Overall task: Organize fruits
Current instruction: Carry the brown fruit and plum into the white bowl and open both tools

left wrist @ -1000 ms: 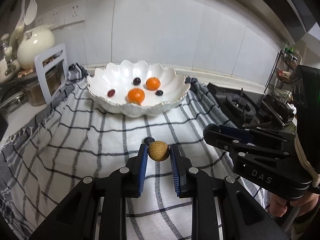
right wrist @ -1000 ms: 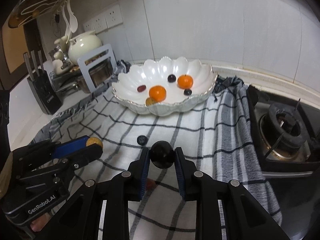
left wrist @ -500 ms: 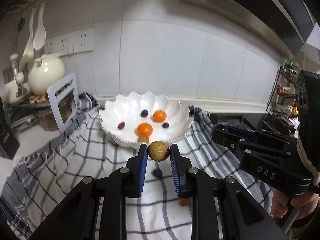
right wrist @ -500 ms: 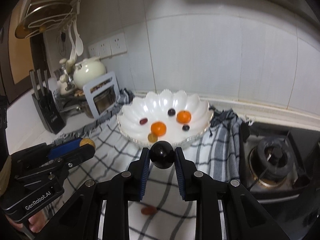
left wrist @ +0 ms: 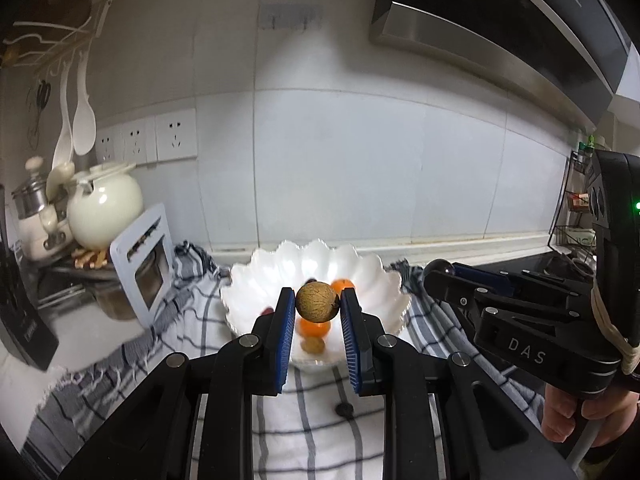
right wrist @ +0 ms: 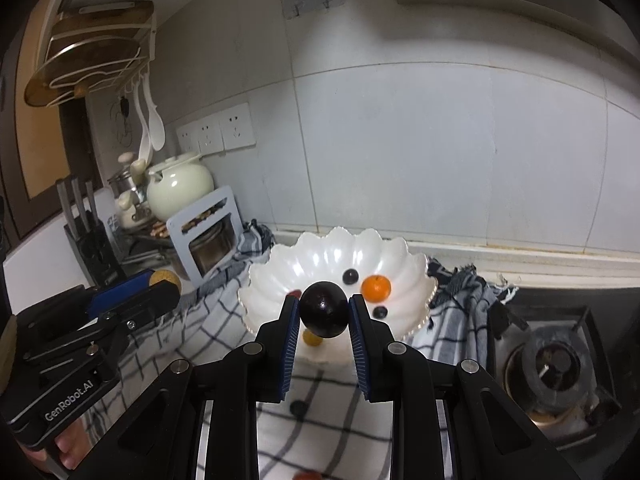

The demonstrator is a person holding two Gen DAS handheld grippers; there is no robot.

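My left gripper [left wrist: 317,307] is shut on a small brown round fruit [left wrist: 317,306], held in the air in front of the white scalloped bowl [left wrist: 372,280]. My right gripper [right wrist: 324,314] is shut on a dark purple round fruit [right wrist: 323,314], also raised before the bowl [right wrist: 404,264]. Inside the bowl lie an orange fruit [right wrist: 376,288], dark berries [right wrist: 350,276] and a small brown fruit [left wrist: 313,345]. One dark berry [left wrist: 345,409] lies loose on the checked cloth [left wrist: 192,320]. Each gripper shows in the other's view, the right one [left wrist: 438,270] and the left one [right wrist: 164,280].
A cream teapot [right wrist: 180,186], a metal pot and a white-framed holder [right wrist: 208,236] stand left of the bowl. A knife block [right wrist: 92,240] is further left. The gas hob [right wrist: 556,360] lies to the right. A small red fruit [right wrist: 306,475] rests on the cloth below.
Both grippers have risen with their fruits and tilted up, so the bowl now sits lower and smaller in both views and more of the wall shows.
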